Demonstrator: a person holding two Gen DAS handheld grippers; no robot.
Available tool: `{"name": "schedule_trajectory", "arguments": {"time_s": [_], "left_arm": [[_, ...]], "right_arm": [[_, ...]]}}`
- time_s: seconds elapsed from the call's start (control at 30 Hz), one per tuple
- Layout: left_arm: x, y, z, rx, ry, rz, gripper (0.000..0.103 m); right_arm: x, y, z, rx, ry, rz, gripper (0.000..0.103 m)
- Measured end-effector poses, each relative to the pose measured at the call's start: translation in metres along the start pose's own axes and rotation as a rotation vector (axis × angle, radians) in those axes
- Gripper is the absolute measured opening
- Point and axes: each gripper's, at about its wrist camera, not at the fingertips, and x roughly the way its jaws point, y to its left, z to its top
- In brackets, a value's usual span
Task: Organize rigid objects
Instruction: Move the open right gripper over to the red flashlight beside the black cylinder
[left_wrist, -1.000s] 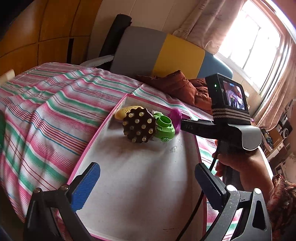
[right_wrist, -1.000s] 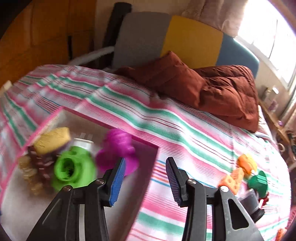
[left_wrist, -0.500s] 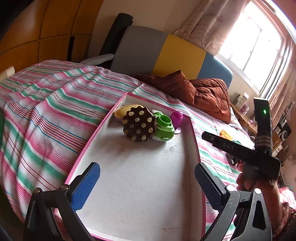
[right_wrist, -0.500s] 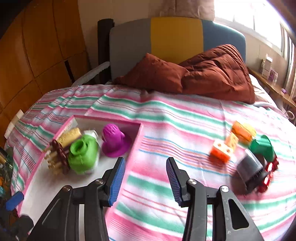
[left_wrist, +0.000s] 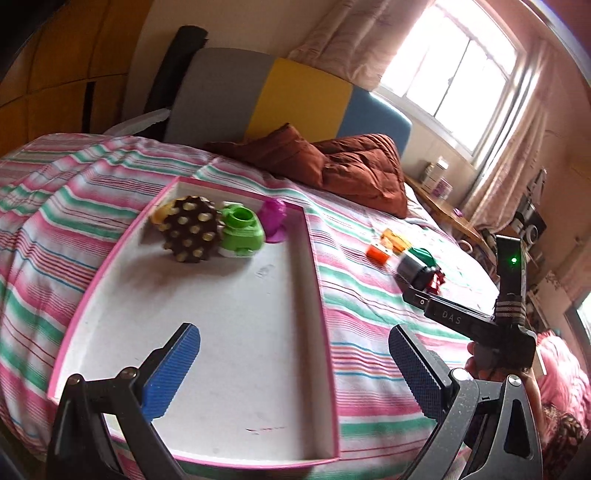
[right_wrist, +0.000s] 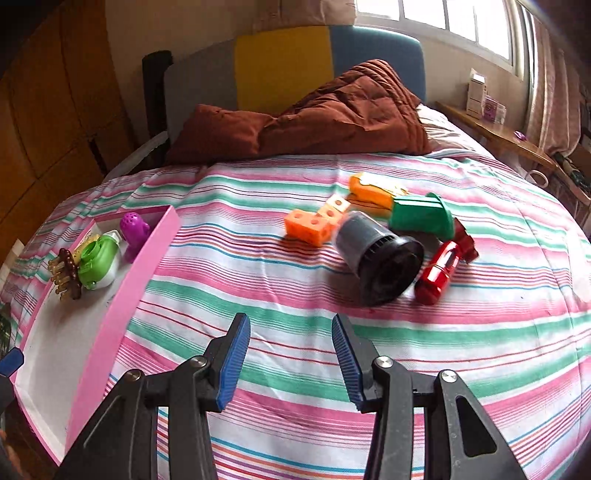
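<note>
A pink-rimmed tray (left_wrist: 316, 266) with a white floor lies on the striped bedspread (right_wrist: 258, 295). At its far end four toys sit packed together: a brown studded disc (left_wrist: 190, 229), a yellow piece (left_wrist: 162, 214) behind it, a green toy (left_wrist: 242, 230) touching the disc, and a purple toy (left_wrist: 274, 218) next to the green one, by the far right corner. The rest of the tray floor is bare.

To the right of the tray, well apart from it, a second cluster lies on the bedspread: an orange holed block (right_wrist: 308, 225), an orange-and-yellow piece (right_wrist: 373, 192), a green tube (right_wrist: 421, 216), a grey-and-black cylinder (right_wrist: 376, 258) on its side, and a red toy (right_wrist: 441, 271) just beside the cylinder.

The left gripper (left_wrist: 295, 373) hangs over the near end of the tray, jaws wide apart, nothing between them. The right gripper (right_wrist: 291, 360) hangs over bare bedspread on the near side of the second cluster, jaws partly apart and empty. In the left wrist view its body is seen at right, gripped by a hand (left_wrist: 491, 369).

A brown quilt (right_wrist: 332, 114) lies against a grey, yellow and blue headboard (right_wrist: 284, 66).
</note>
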Motion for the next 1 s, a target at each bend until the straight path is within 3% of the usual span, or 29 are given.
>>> {"name": "schedule_trajectory", "arguments": {"time_s": [0.27, 0.5, 0.63, 0.8, 1.0], "left_arm": [[0.003, -0.033, -0.012, 0.078, 0.049, -0.042, 0.103], [0.001, -0.046, -0.016, 0.107, 0.054, -0.041, 0.103], [-0.001, -0.048, -0.017, 0.111, 0.059, -0.035, 0.103], [-0.002, -0.047, -0.017, 0.115, 0.061, -0.026, 0.103], [0.002, -0.046, -0.016, 0.089, 0.062, -0.029, 0.103]], "right_arm": [[-0.009, -0.056, -0.011, 0.12, -0.018, -0.049, 0.046], [-0.018, -0.1, 0.031, 0.277, -0.103, -0.081, 0.053], [-0.002, -0.116, 0.056, 0.334, -0.088, -0.086, 0.054], [0.02, -0.118, 0.068, 0.305, -0.037, -0.105, 0.054], [0.01, -0.094, 0.036, 0.216, -0.028, -0.06, 0.055]]}}
